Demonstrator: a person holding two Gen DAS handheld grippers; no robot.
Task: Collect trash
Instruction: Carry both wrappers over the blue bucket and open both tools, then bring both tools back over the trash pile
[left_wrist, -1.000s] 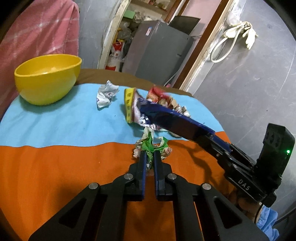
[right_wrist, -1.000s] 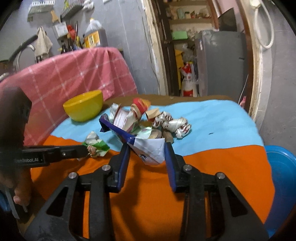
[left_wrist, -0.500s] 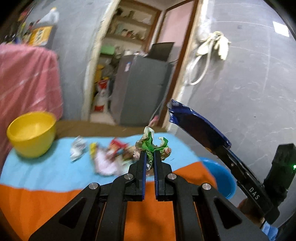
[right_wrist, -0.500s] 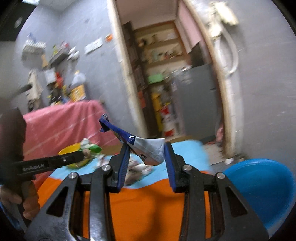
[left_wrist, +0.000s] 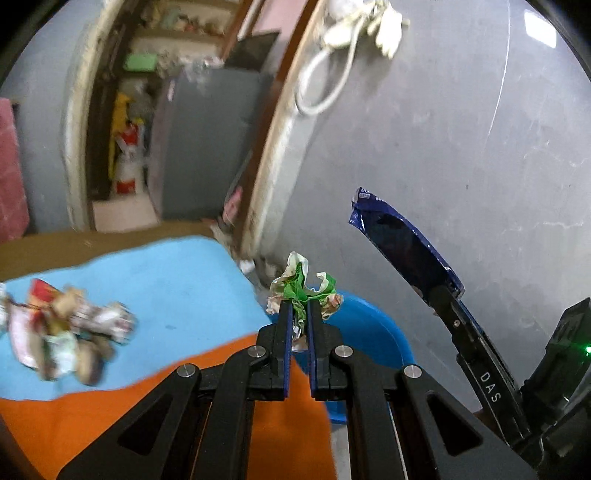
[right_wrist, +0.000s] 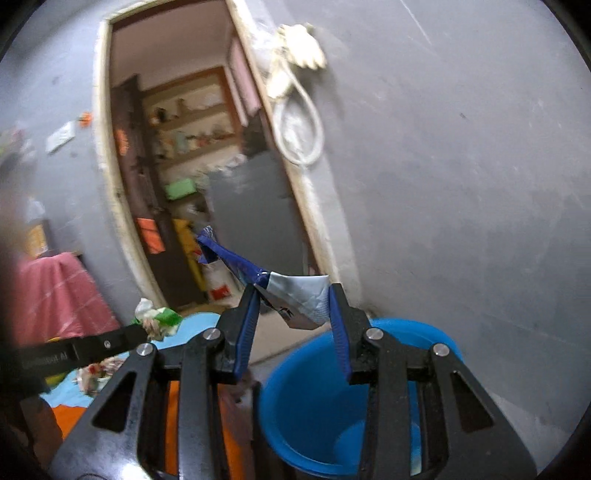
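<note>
My left gripper (left_wrist: 300, 308) is shut on a crumpled green and white wrapper (left_wrist: 303, 286), held in the air past the table's right end, above the near rim of a blue bucket (left_wrist: 364, 325). My right gripper (right_wrist: 291, 295) is shut on a blue and silver snack packet (right_wrist: 299, 297), which sticks up and to the left over the blue bucket (right_wrist: 314, 398) on the floor. In the left wrist view that packet (left_wrist: 402, 243) shows at the right, clamped by the right gripper (left_wrist: 443, 295). In the right wrist view the left gripper (right_wrist: 147, 328) carries the green wrapper (right_wrist: 157, 317).
Several crumpled wrappers (left_wrist: 66, 332) lie in a pile on the table's blue and orange cloth (left_wrist: 177, 280). A grey wall (left_wrist: 461, 129) stands behind the bucket, with a coiled white cord (left_wrist: 332, 74) hung on it. A doorway (right_wrist: 192, 184) opens onto shelves and a grey cabinet.
Both grippers lifted their wrappers off the table and swung right, towards the wall. The blue bucket has come into view under them, and the yellow bowl has left the left wrist view.
</note>
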